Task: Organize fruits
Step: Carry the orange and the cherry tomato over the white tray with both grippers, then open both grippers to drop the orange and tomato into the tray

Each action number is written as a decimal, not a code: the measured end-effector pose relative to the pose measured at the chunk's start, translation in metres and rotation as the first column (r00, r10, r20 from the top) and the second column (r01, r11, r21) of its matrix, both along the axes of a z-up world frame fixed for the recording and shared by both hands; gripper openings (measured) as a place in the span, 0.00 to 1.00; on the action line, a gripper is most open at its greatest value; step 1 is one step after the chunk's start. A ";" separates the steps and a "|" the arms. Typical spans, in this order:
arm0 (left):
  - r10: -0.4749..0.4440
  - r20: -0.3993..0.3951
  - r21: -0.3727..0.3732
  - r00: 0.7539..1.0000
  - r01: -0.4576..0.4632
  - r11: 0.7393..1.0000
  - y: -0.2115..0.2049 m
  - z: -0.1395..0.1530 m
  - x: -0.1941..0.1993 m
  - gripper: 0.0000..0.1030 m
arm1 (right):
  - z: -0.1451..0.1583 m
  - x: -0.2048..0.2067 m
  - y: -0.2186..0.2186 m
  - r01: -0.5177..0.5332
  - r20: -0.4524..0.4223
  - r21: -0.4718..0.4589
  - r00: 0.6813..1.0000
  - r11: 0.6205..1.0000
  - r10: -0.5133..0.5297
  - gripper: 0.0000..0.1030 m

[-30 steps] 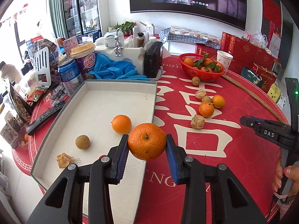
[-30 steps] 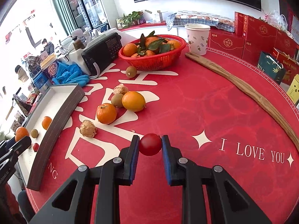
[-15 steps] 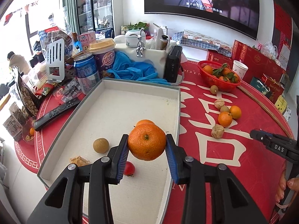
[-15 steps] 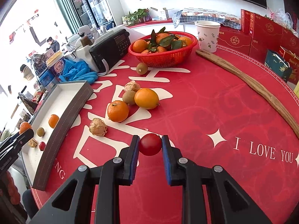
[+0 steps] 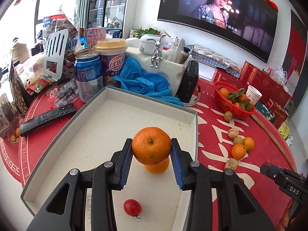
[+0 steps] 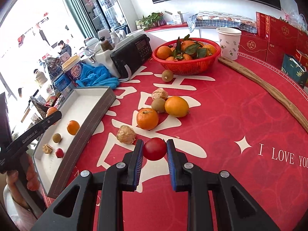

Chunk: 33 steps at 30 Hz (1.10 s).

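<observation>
My left gripper (image 5: 151,150) is shut on a tangerine (image 5: 151,145) and holds it above the white tray (image 5: 107,115). Under the tangerine an orange (image 5: 157,167) lies in the tray, and a cherry tomato (image 5: 132,207) rests nearer to me. My right gripper (image 6: 155,150) is shut on a second cherry tomato (image 6: 154,148) above the red tablecloth. In the right wrist view the tray (image 6: 90,123) is at the left and holds an orange (image 6: 73,127), a small brown fruit (image 6: 57,137), a husked fruit (image 6: 47,148) and a cherry tomato (image 6: 59,152).
Loose fruit (image 6: 152,113) lies on the cloth mid-table, behind it a red basket (image 6: 186,57) of tangerines, a paper cup (image 6: 228,42) and a long wooden stick (image 6: 269,92). A radio (image 6: 132,54), blue gloves (image 5: 142,82), a can (image 5: 89,76) and a remote (image 5: 47,118) crowd the tray's far and left sides.
My left gripper has carried the tangerine from the tray's right edge to over the tray's middle. My right gripper, holding the cherry tomato, has drifted slightly towards the loose fruit.
</observation>
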State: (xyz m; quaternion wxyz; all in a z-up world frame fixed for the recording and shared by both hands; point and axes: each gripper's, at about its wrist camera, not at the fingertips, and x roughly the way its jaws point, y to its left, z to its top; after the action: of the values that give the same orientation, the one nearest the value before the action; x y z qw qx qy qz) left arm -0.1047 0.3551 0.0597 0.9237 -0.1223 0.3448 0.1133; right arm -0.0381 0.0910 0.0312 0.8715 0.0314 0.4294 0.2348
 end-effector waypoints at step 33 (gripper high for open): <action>0.106 -0.068 0.003 0.992 -0.106 0.994 0.049 -0.019 -0.007 0.41 | -0.003 0.018 0.191 -0.237 -0.083 -0.043 0.969 0.971 0.233 0.24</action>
State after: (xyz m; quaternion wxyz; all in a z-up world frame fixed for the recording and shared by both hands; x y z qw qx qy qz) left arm -0.1121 0.4037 0.0406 0.9041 -0.1366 0.3693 0.1660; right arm -0.0199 0.2824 0.0284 0.8208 -0.0338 0.4695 0.3236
